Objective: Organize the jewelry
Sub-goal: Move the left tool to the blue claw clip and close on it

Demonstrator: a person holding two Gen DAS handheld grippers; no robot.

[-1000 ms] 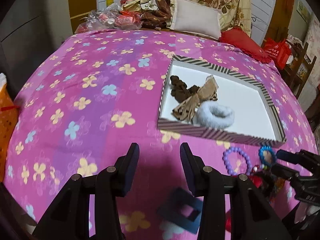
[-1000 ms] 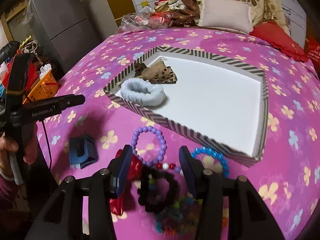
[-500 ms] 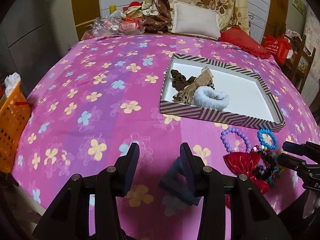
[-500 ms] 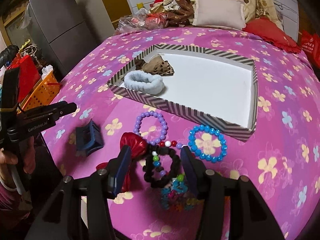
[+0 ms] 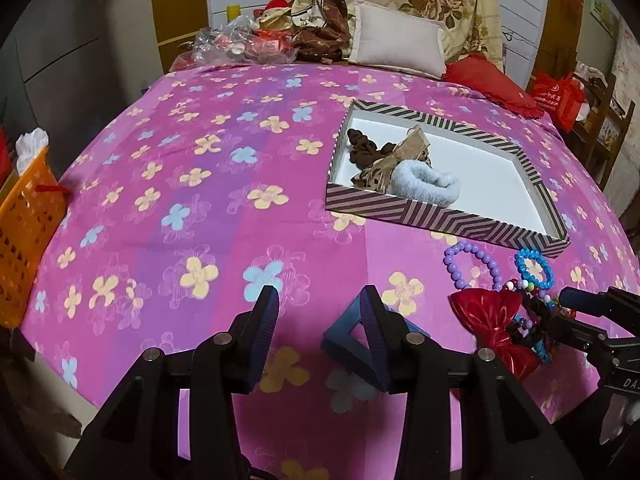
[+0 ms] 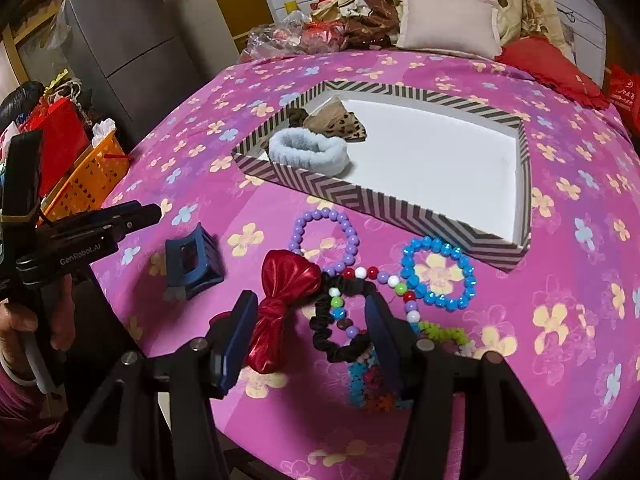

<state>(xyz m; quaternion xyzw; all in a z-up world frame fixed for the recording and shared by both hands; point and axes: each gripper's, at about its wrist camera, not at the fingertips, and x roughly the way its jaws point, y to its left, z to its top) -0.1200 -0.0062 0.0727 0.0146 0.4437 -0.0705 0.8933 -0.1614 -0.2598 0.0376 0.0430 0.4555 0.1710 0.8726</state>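
Observation:
A striped tray [image 5: 436, 219] [image 6: 384, 200] on the pink bed holds a fluffy blue scrunchie [image 5: 424, 186] [image 6: 308, 154], a leopard bow [image 5: 404, 156] and a brown scrunchie [image 5: 360, 146]. In front of it lie a purple bead bracelet [image 6: 325, 240], a blue bead bracelet [image 6: 438, 276], a red bow [image 6: 284, 300] on a black scrunchie [image 6: 340, 320], and a blue claw clip [image 6: 192, 264] [image 5: 352, 344]. My left gripper [image 5: 320, 316] is open just left of the clip. My right gripper [image 6: 308, 328] is open over the red bow and black scrunchie.
An orange basket [image 5: 24, 236] [image 6: 88, 172] stands beside the bed at the left. Pillows [image 5: 396, 40] and bags are piled at the bed's far end. A grey fridge [image 6: 120, 40] stands behind. The bed's near edge lies under both grippers.
Both grippers have pulled back and up from the bed. More of the items and the bed edge show now. Both stay open.

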